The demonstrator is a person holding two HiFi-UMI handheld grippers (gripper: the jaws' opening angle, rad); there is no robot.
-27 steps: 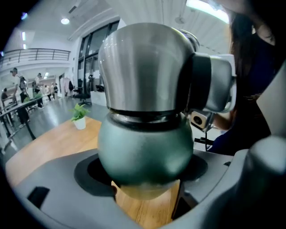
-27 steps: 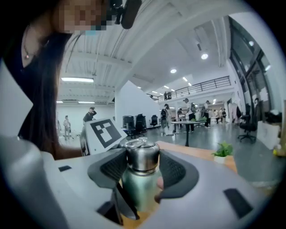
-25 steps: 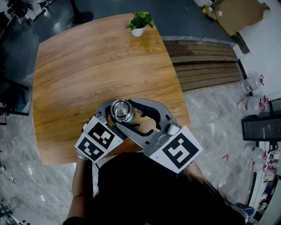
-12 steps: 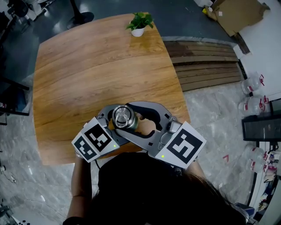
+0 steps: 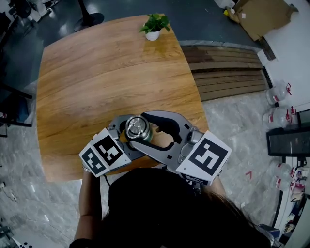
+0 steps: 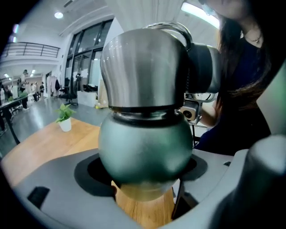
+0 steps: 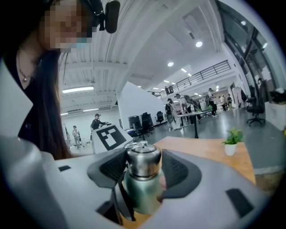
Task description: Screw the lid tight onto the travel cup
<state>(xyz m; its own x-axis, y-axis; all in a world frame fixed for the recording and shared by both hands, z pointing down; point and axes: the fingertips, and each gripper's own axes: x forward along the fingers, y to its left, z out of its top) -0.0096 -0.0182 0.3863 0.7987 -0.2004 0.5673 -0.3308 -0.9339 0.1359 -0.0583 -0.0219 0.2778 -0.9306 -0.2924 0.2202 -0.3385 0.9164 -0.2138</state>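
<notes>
The travel cup (image 5: 137, 129) stands near the front edge of the wooden table (image 5: 97, 72), with both grippers closed around it. My left gripper (image 5: 130, 132) is shut on the cup's green body (image 6: 145, 147), which fills the left gripper view. The silver lid (image 6: 143, 71) sits on top of the body. My right gripper (image 5: 143, 129) comes in from the right and is shut on the lid (image 7: 143, 162), its dark pads (image 7: 176, 170) pressed against both sides. The green body (image 7: 142, 192) shows below them. The cup's base is hidden by the jaws.
A small potted plant (image 5: 154, 25) stands at the table's far edge. Wooden slats (image 5: 227, 72) lie on the floor to the right, with a cardboard box (image 5: 259, 14) beyond and plastic bottles (image 5: 278, 92) at far right. A person's head and shoulders fill the bottom.
The right gripper's marker cube has swung round and moved right and slightly up, turning about the lid. The left gripper and cup have shifted only slightly.
</notes>
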